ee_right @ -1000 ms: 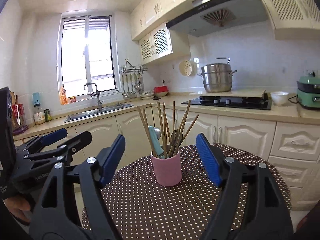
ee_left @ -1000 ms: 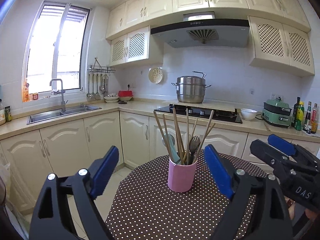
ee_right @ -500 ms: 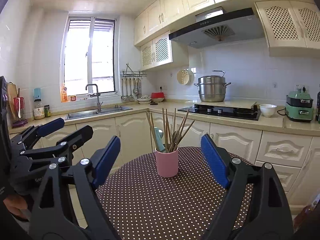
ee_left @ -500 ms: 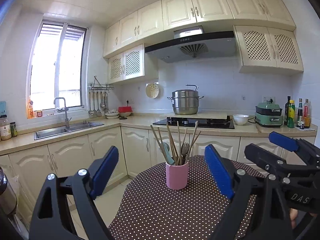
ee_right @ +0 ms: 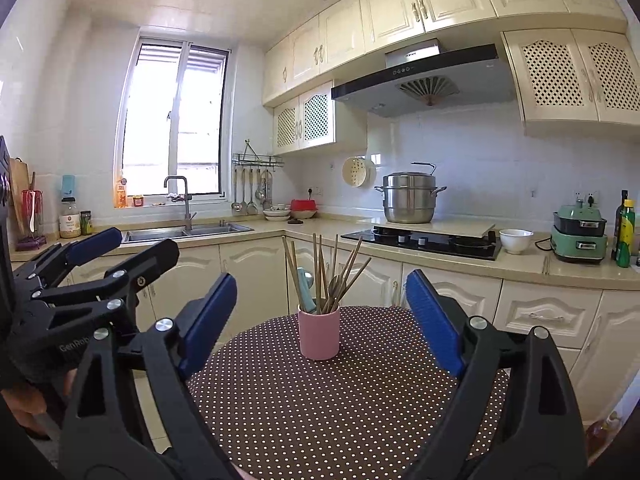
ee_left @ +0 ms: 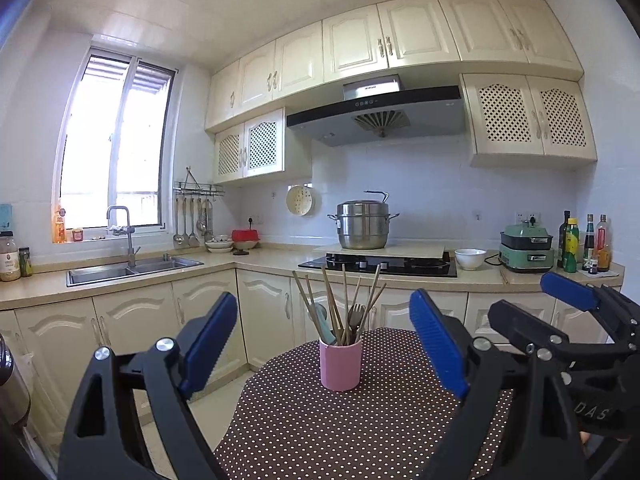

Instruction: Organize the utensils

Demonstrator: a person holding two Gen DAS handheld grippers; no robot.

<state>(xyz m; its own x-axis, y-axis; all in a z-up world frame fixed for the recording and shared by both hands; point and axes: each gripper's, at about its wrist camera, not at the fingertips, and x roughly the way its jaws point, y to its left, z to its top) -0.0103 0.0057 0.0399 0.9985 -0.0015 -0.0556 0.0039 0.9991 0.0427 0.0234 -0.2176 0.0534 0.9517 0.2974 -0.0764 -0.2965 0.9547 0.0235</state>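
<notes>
A pink cup [ee_left: 340, 364] [ee_right: 319, 332] stands upright on the far part of a round table with a brown dotted cloth [ee_left: 360, 432] [ee_right: 340, 404]. In it stand several wooden chopsticks [ee_left: 329, 304] [ee_right: 320, 268], a metal fork [ee_left: 355, 315] and a teal-handled utensil [ee_right: 306, 294]. My left gripper [ee_left: 323, 297] is open, well short of the cup, with nothing between its blue pads. My right gripper [ee_right: 322, 278] has its jaws opening, also empty and short of the cup. Each gripper shows at the edge of the other's view, the right gripper [ee_left: 536, 300] and the left gripper [ee_right: 136, 244].
Behind the table runs an L-shaped counter with a sink [ee_left: 132, 270], a hob [ee_left: 380, 266] carrying a steel pot [ee_left: 363, 224], a white bowl [ee_left: 471, 258], a green cooker [ee_left: 527, 246] and bottles [ee_left: 572, 244]. Ladles hang on a wall rack [ee_left: 194, 220]. Floor lies left of the table.
Both grippers have drawn back from the pink cup and risen a little, so the cup looks smaller and farther. The right gripper's jaws have widened.
</notes>
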